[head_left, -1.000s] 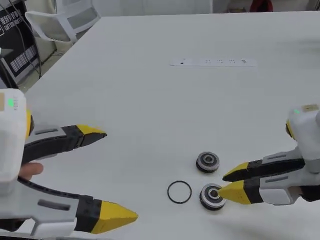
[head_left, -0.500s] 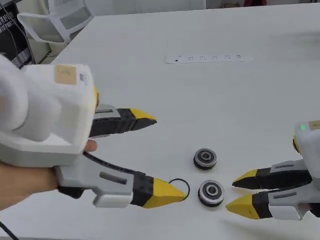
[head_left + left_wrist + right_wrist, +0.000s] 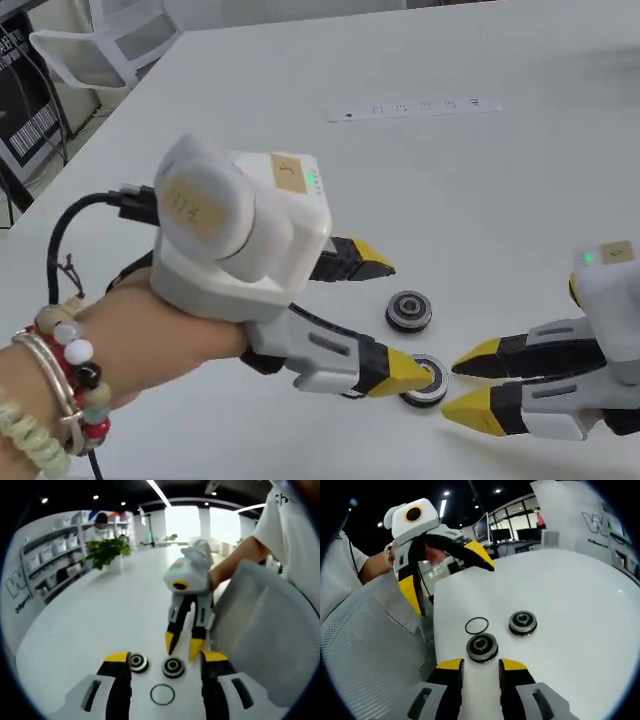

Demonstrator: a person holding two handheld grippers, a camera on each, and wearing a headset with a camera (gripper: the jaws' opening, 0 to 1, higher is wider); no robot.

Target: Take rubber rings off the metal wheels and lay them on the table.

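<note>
Two metal wheels lie on the white table (image 3: 520,200). The farther wheel (image 3: 408,310) (image 3: 138,662) (image 3: 522,622) is in plain sight. The nearer wheel (image 3: 432,387) (image 3: 173,667) (image 3: 482,647) is partly covered by my left gripper's lower jaw. A loose black rubber ring (image 3: 162,694) (image 3: 476,625) lies flat beside them. My left gripper (image 3: 405,318) (image 3: 166,657) is open, its jaws spread wide around the wheels and touching nothing. Just right of the nearer wheel, my right gripper (image 3: 455,384) (image 3: 481,665) is open and empty, pointing at it.
A white power strip (image 3: 415,108) lies farther back on the table. A white chair (image 3: 100,50) stands past the table's left edge. A grey mesh chair back (image 3: 265,630) is close behind the right gripper.
My left gripper has swung right, over the loose ring, and now brackets the wheels. The right gripper backed slightly off the nearer wheel. The wheels and ring stayed put.
</note>
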